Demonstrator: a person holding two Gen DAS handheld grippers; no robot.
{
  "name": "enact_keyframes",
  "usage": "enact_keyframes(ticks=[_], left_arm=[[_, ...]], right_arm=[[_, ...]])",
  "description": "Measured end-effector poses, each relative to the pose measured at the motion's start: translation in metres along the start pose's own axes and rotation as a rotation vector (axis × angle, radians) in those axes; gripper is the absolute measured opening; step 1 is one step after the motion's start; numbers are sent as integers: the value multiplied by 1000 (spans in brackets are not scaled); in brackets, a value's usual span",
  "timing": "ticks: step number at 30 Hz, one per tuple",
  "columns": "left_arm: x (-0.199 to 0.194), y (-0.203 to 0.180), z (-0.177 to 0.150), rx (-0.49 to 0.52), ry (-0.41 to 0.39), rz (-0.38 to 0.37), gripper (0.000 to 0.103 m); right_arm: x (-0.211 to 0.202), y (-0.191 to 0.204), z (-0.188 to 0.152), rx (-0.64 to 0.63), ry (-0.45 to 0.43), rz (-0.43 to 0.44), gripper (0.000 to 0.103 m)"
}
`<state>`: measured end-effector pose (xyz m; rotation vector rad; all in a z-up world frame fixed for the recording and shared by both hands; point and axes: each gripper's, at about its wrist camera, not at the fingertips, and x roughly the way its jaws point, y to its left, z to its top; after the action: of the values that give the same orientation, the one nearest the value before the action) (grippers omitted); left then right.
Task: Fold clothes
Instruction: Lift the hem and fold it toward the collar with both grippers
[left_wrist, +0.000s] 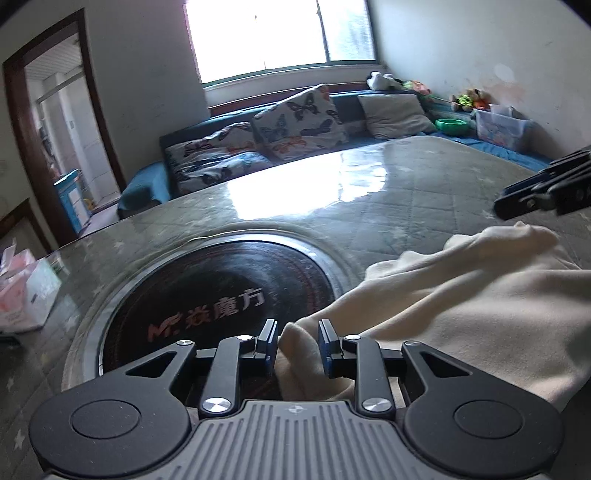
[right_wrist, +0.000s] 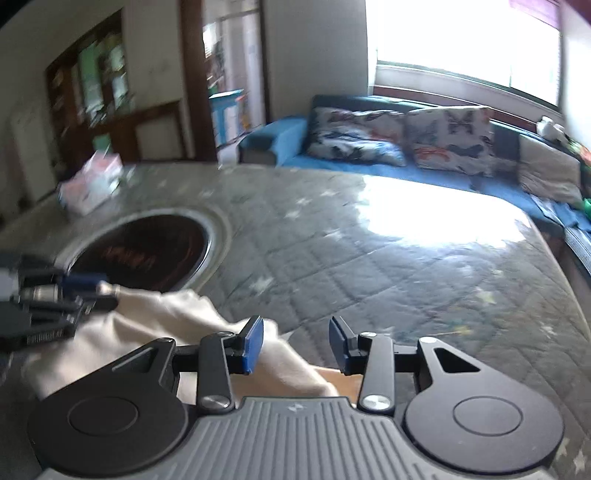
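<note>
Quilted table (left_wrist: 424, 192) with round black hob (left_wrist: 221, 291), sofa (left_wrist: 147, 184) behind.

My left gripper's (left_wrist: 297, 345) body hides the near end of the cream garment (left_wrist: 461, 295). The shelves (right_wrist: 92, 74) behind are too blurred to read.

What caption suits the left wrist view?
Left gripper open around a cream garment beside the table's round cooktop.
</note>
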<state>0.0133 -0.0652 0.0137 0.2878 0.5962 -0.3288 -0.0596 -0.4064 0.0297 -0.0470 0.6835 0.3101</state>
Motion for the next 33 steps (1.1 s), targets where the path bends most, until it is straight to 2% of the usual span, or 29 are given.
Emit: enact_keyframes(ticks=[4,7,10,15,22,27,33], left_arm=[[-15,4,7,-56,-30,8,27],[-21,-2,16,-65,-50,-40,26],[-18,-10,22,-82,-36,-107,26],[-14,-26,18,-68,-21,-168,26],[-20,-32,0,-41,-16,-167,26],[-31,-34,-11,-29,-37,-163,26],[-36,-33,-19,-23,-35,-166,26]], right_arm=[[-4,7,0,-16,7,38,38],[8,18,1,-29,42,70,37],[23,28,1,-24,74,92,37],[41,37,5,-21,99,74,37],[56,42,5,-33,112,37,38],[46,53,14,-46,88,91,38],[65,78,15,-118,127,113,38]])
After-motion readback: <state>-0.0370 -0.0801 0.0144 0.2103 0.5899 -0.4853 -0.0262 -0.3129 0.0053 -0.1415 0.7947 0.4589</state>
